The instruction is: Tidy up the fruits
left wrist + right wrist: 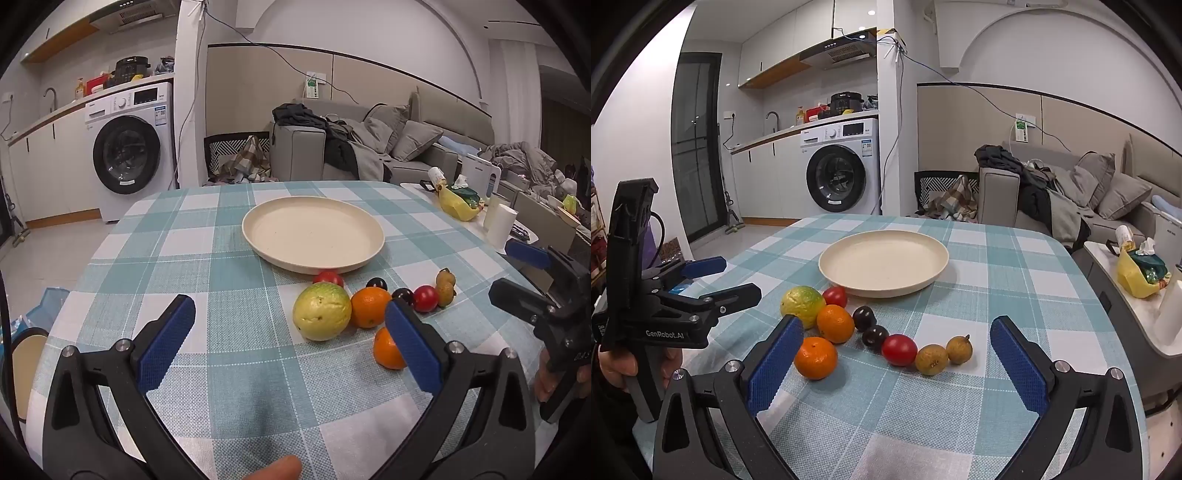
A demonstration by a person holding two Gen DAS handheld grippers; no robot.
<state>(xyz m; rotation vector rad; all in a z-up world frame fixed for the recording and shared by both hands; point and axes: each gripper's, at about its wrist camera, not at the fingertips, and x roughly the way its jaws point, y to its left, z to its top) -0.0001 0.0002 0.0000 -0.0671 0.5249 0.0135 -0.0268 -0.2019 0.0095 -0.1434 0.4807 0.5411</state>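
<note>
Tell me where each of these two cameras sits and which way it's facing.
Left wrist: on the left gripper, angled down across the table; its open fingers frame bare tablecloth, right gripper at right edge.
Right wrist: on the right gripper, same direction; open fingers frame the fruits, left gripper at left.
Shared: plate, guava, oranges, washing machine.

This is a lived-in home, an open room joining kitchen and lounge. A white front-loading washing machine (842,173) sits under a pale kitchen counter (783,134) with a curved tap (772,118) and a steel extractor hood (842,51) above. A grey fabric sofa (1071,192) piled with clothes and cushions stands to the right. In front, a dining table wears a teal-and-white checked cloth (997,258).
</note>
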